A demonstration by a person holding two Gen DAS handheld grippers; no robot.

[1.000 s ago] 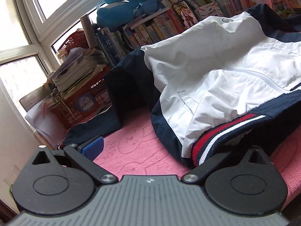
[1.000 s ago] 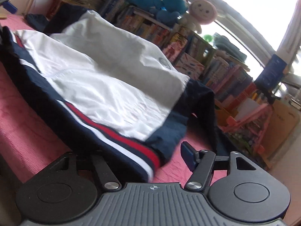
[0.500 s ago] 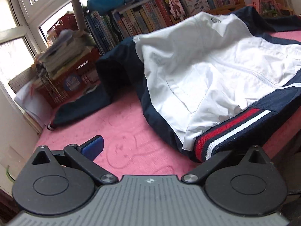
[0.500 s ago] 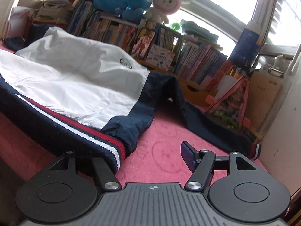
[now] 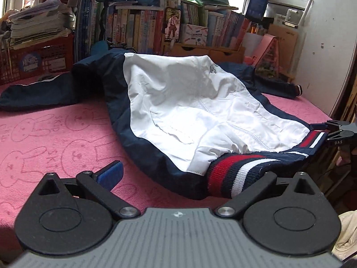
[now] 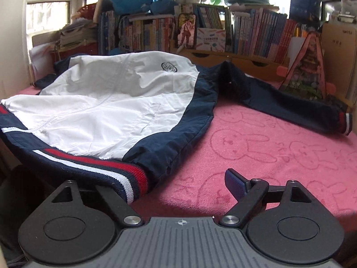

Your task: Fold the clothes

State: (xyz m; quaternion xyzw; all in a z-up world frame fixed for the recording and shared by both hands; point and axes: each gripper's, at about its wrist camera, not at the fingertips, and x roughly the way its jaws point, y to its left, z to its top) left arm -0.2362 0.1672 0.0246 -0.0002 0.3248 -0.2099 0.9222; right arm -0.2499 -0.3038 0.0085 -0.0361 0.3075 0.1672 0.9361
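Navy-and-white track jacket (image 5: 191, 111) lying front-up, spread across pink rabbit-print blanket (image 5: 44, 138), sleeves trailing outward to both sides. Long axis running away from both claws, collar toward bookshelf (image 5: 142, 26), striped rib hem (image 5: 236, 174) overhanging near edge. Left gripper (image 5: 178, 176) standing wide apart at jacket's left hem corner; right gripper (image 6: 178, 181) likewise at opposite corner (image 6: 131, 183). One finger of each hidden behind hem, so whether cloth is being pinched cannot be told. Corners equally near respective hands.
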